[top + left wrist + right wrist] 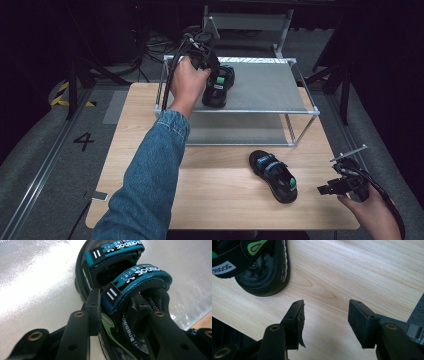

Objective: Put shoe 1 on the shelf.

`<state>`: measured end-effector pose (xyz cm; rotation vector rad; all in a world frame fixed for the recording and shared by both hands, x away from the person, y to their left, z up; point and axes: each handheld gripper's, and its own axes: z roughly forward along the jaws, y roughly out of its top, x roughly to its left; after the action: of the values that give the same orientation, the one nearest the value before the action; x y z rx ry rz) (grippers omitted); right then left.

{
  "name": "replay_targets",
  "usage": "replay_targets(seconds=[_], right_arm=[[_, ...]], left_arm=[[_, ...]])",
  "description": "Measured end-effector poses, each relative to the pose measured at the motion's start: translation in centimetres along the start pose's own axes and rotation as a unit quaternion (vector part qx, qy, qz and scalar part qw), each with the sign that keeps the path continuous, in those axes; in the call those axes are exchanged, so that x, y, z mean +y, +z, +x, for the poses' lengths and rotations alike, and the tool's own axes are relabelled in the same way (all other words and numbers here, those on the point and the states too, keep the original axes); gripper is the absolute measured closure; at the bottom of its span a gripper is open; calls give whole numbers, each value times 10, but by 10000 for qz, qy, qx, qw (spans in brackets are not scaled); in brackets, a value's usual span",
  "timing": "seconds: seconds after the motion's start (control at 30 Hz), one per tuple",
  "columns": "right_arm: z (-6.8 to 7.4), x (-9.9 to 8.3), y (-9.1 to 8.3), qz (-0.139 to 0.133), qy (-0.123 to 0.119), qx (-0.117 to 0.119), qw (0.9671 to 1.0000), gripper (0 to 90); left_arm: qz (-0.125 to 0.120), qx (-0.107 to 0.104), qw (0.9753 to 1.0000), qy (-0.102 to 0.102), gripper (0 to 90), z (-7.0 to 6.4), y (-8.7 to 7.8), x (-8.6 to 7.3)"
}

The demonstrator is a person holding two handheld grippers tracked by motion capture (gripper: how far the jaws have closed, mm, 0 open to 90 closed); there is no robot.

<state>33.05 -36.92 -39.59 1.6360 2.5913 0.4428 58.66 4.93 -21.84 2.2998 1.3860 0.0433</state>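
- The left gripper (210, 62) is held over the top shelf of a metal-framed rack (300, 111) that stands at the far side of the wooden table (220, 195).
- One black sandal with teal straps (218, 85) is seen resting on the grey top shelf, near its left end, toe pointing away from the person.
- In the left gripper view, the jaws are closed around the heel end of this sandal (120, 290): one jaw is pressed against its outer side wall, the other is set inside, by the heel strap.
- The sole is seen lying on the shelf surface; whether any weight is carried by the gripper cannot be told.
- A second, matching sandal (274, 175) lies flat on the table, in front of the rack and right of centre.
- The right gripper (327, 189) is held low at the table's right edge, just beside this second sandal but apart from it.
- In the right gripper view, its jaws are spread wide with nothing between them, bare wood beneath, and the sandal's rounded end (259, 277) is seen at the upper left.
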Motion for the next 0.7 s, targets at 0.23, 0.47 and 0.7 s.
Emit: replay_targets(seconds=[0.23, 0.47, 0.7], right_arm=[[2, 2, 0, -1, -49, -15, 10000, 470], [7, 5, 1, 22, -104, -17, 9999, 467], [12, 9, 2, 26, -168, -31, 9999, 465]], left_arm=[[-337, 162, 9988, 303, 553, -11, -25, -10], [-491, -26, 9969, 621, 542, -25, -48, -29], [45, 8, 9956, 939, 507, -48, -38, -36]])
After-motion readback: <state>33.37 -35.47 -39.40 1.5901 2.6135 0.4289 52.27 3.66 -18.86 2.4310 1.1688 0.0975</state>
